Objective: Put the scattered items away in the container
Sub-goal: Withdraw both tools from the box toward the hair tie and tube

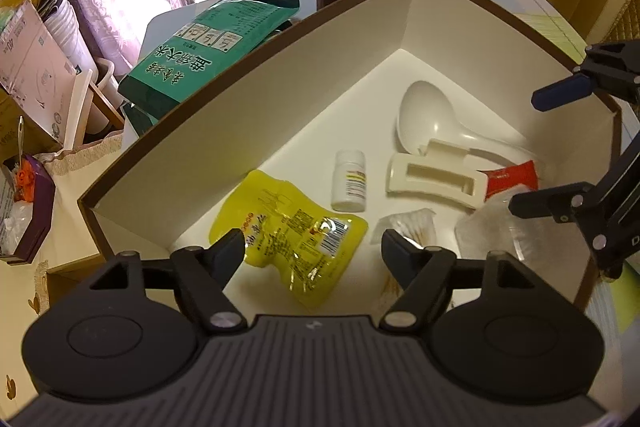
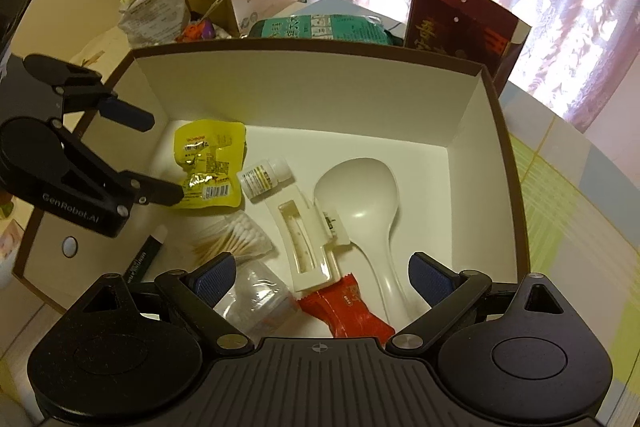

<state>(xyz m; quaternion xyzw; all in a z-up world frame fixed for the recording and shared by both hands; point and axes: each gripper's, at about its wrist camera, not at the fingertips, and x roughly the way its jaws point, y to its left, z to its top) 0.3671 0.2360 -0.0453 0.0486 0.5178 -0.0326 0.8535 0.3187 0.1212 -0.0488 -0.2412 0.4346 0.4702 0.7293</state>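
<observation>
container: white-lined brown box [image 2: 472,115], open top, my landmark for everything below.
items in box: yellow pouch [image 2: 208,163] by the left wall; pill bottle [image 2: 264,179] just right of it, lying down; white clip [image 2: 308,239] mid-floor, touching the rice spoon [image 2: 360,187]; red sachet [image 2: 344,311], cotton swabs [image 2: 236,243] and clear plastic tub [image 2: 260,299] toward the near wall; dark tube [image 2: 146,255] at the near-left corner.
left gripper [image 1: 312,247]: over the box's near-left part, jaws wide, nothing between them.
right gripper [image 2: 320,275]: over the box's near wall, jaws wide, empty too.
step: I judge I'm at release/after-drop; most items look already inside.
next move: I'd lift both claws clear of the rim, then check outside the box for leftovers.
hidden: table near the box is mostly out of frame, so I can't tell if scattered items remain; green bag [image 1: 208,43] and dark red carton [image 2: 460,23] behind the far wall look like background; spoon handle end is cut off by the right gripper's body.
</observation>
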